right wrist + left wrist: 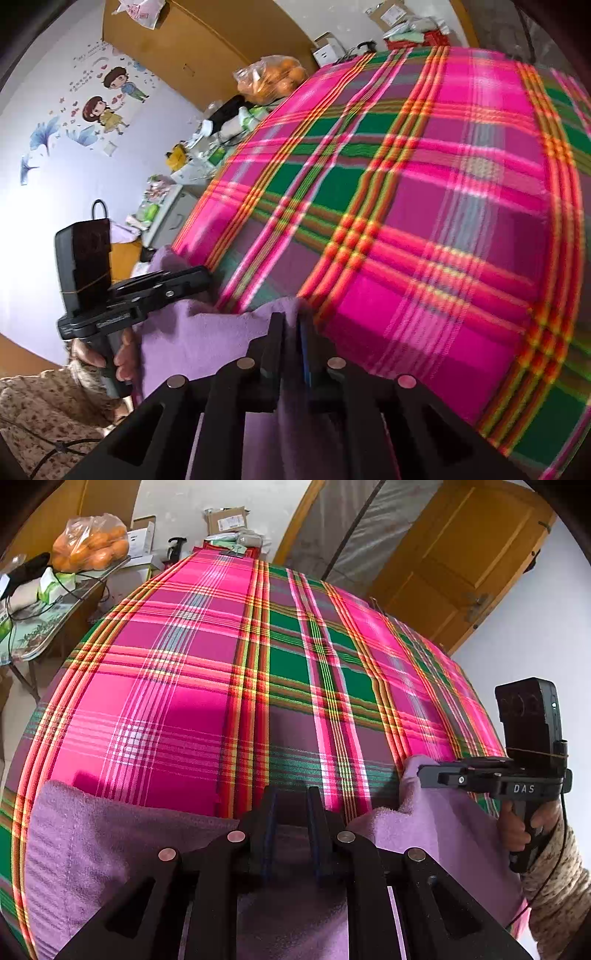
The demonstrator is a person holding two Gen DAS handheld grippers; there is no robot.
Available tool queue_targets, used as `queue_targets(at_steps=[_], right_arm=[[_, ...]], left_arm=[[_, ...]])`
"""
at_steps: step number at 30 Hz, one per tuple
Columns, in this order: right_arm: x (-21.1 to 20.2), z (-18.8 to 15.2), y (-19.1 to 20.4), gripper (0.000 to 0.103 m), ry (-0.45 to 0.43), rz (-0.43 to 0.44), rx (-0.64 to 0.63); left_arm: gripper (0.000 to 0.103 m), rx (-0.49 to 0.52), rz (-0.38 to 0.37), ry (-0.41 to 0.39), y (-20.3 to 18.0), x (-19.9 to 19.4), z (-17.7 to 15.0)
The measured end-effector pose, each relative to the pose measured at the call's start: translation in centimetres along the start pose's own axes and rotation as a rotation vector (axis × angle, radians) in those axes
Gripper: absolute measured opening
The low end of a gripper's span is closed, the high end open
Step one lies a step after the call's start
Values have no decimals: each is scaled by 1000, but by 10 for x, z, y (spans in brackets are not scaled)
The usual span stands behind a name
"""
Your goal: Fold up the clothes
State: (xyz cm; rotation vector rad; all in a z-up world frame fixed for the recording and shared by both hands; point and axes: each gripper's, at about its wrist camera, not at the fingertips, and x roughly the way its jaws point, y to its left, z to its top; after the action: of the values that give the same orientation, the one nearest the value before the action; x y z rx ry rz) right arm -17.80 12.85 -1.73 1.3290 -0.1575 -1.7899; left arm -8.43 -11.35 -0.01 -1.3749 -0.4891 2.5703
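Note:
A purple fleece cloth (pixel 92 842) lies over the near edge of a bed covered by a pink and green plaid sheet (pixel 192 686). My left gripper (pixel 291 797) is shut on the cloth's near edge, with fabric bunched between its fingers. To the right, my right gripper (pixel 421 775), held in a person's hand (pixel 517 827), pinches a raised corner of the same cloth. In the right wrist view, my right gripper (pixel 290 325) is shut on the purple cloth (pixel 207 332). The left gripper (pixel 205 277) holds another raised corner at the left. The plaid sheet (pixel 424 221) stretches ahead.
A side table (pixel 44 627) left of the bed carries a bag of oranges (pixel 90 542) and clutter. Cardboard boxes (pixel 225 518) stand past the bed's far end. A wooden door (pixel 461 565) is at the back right. A wall with cartoon stickers (pixel 107 99) is at the left.

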Motion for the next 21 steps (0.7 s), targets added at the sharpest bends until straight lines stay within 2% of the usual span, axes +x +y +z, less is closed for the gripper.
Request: queue_targets(at_steps=[1,2,3,5,9,16,21], right_arm=[[-3,0,0,8,-9,-27,-9],[-6,1,2,10,-19,-93,-25],[-13,-1,2,11,-34,-112,-26],[-27,-3,3,12,-64,-144,-27],[-68,-23,-1,12,-127,-147,-23],[-124,-86,-3,14,-155,-312,-35],[-145,-124,-5,21,-184,-353,5]], left_arm=[[16,2,6,3,-1,0,0],[16,4,12,5,-2,0,0],[16,4,18,9,-2,0,1],[16,2,31,16,-3,-1,1],[16,11,29,2,-6,-12,-1],[16,63,-10,-12,-30,-20,0],[16,108,-34,20,-51,-11,0]])
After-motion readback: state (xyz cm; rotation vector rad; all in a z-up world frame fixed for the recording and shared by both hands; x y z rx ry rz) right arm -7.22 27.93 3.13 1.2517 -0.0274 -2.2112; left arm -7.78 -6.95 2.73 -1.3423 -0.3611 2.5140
